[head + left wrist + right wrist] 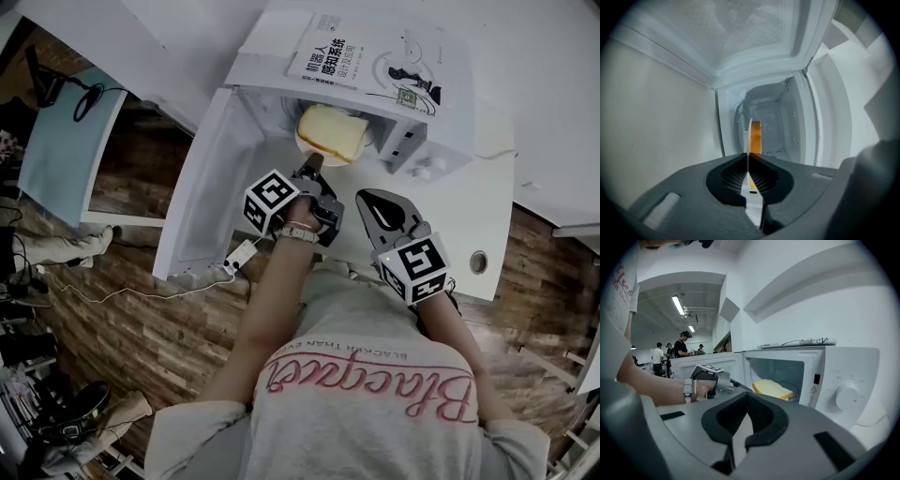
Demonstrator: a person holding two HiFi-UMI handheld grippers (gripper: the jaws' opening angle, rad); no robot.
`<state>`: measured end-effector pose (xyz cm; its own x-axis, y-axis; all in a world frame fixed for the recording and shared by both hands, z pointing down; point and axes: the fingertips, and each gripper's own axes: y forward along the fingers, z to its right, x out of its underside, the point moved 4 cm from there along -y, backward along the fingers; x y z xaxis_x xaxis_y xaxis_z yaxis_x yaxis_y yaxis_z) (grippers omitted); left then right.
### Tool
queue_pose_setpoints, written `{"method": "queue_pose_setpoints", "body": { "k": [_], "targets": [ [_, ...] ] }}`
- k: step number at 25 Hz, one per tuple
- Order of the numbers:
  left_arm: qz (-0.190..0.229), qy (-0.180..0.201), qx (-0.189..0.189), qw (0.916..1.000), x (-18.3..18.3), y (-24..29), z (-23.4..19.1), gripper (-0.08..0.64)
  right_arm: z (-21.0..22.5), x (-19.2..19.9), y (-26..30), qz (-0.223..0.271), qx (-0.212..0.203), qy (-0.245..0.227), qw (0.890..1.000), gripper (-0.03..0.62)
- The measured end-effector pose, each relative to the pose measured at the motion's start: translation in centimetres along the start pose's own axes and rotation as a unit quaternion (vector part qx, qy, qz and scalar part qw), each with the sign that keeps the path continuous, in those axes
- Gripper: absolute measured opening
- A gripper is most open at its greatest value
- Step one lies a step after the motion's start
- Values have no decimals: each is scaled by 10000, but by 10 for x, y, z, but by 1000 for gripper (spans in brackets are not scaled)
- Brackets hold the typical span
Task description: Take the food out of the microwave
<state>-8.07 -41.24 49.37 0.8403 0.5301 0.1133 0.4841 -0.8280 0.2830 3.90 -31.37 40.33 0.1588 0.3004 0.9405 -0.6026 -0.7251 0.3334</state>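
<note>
At top middle, the plate (302, 143) of bread (333, 132) was pinched by the left gripper (312, 165), not yet out of the microwave (427, 156); the right gripper (367, 200) was closed, empty.

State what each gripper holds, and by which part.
Left gripper pinches the near rim of the plate carrying the bread. Right gripper holds nothing.
</note>
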Motion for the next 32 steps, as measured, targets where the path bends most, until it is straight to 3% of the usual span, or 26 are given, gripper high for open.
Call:
{"method": "queue_pose_setpoints", "body": {
  "k": [9,20,32],
  "targets": [
    [168,-234,272,9992,12,-47,9,18,0,-18,-22,527,502,-93,9973,9],
    [341,-387,784,9956,27,-96,40,18,-5,-25,-33,694,610,-298,9953,9],
    [640,-223,863,9940,46,-124,59,18,-1,-30,-41,802,707,-432,9933,9]
  ]
}}
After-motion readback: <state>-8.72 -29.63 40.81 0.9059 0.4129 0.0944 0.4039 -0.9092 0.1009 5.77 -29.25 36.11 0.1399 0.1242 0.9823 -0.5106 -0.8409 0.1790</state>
